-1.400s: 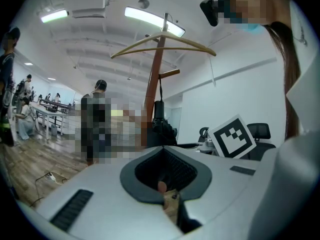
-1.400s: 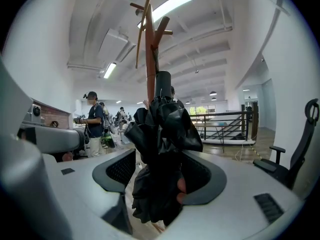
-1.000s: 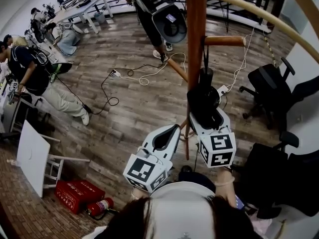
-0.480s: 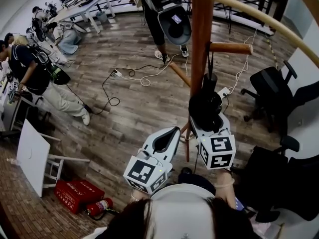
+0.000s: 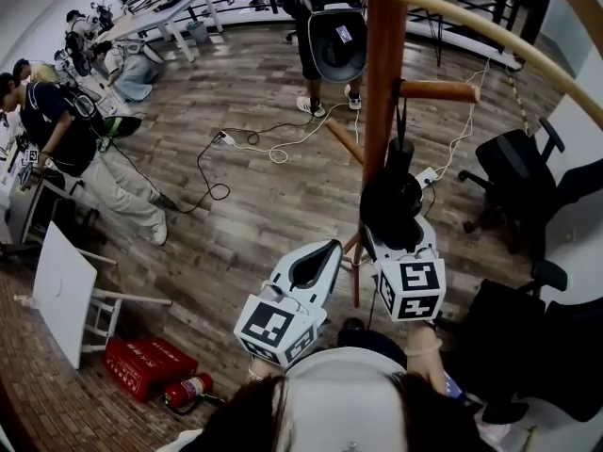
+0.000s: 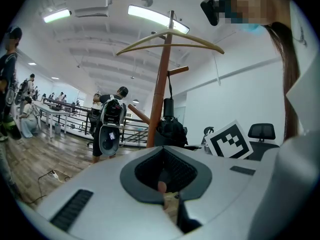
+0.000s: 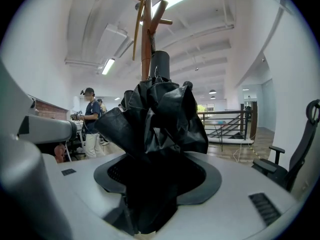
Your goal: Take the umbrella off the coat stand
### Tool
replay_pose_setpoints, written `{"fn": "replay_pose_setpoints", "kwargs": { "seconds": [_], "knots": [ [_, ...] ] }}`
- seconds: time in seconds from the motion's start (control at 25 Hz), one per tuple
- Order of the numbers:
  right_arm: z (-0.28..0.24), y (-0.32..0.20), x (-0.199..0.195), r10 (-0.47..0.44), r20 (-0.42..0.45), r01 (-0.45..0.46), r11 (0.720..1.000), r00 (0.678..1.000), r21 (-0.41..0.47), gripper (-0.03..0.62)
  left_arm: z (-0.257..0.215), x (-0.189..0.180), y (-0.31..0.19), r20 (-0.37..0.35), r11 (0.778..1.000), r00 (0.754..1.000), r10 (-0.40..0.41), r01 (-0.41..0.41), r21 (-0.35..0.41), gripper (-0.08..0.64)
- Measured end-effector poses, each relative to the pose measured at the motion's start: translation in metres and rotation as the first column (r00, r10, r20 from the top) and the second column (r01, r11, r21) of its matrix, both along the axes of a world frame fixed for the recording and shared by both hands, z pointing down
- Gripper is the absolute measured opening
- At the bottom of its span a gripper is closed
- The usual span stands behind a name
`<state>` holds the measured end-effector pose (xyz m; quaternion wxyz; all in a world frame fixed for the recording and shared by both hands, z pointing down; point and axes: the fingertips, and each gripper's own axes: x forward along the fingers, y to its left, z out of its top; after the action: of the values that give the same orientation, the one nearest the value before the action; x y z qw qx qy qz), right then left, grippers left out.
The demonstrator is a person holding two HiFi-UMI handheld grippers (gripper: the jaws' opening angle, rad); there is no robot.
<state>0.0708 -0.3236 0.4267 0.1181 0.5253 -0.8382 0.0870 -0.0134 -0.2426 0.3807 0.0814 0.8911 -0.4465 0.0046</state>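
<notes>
A black folded umbrella (image 5: 389, 194) hangs by its strap from a peg (image 5: 435, 90) of the wooden coat stand (image 5: 382, 73). My right gripper (image 5: 392, 226) reaches up around the umbrella's lower end. In the right gripper view the bunched fabric (image 7: 156, 118) fills the mouth and hides the pads. Its jaws have just been closing with the umbrella between them, and I see no firm pinch. My left gripper (image 5: 315, 258) hovers lower left of the stand, holding nothing, with its jaws hidden. From the left gripper view the umbrella (image 6: 171, 130) and the stand (image 6: 160, 91) lie ahead.
A curved wooden bar (image 5: 452, 11) arcs overhead. Black office chairs (image 5: 513, 172) stand right of the stand. Cables (image 5: 273, 145) trail over the wood floor. A person with a backpack (image 5: 332, 36) stands behind the stand, others at left (image 5: 66, 144). A red case (image 5: 141, 365) lies near left.
The person with the backpack has stepped right behind the stand. Both grippers stay almost where they were, the right one still around the umbrella.
</notes>
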Motion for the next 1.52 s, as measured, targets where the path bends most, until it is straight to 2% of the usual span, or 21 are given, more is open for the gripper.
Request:
{"fn": "replay_pose_setpoints", "kwargs": {
  "seconds": [1.52],
  "knots": [
    [-0.042,0.037,0.024,0.062,0.017,-0.063,0.993,0.998,0.098,0.261,-0.023,0.012,0.036,0.006,0.998,1.000,0.029,-0.029,0.061,0.009]
  ]
}}
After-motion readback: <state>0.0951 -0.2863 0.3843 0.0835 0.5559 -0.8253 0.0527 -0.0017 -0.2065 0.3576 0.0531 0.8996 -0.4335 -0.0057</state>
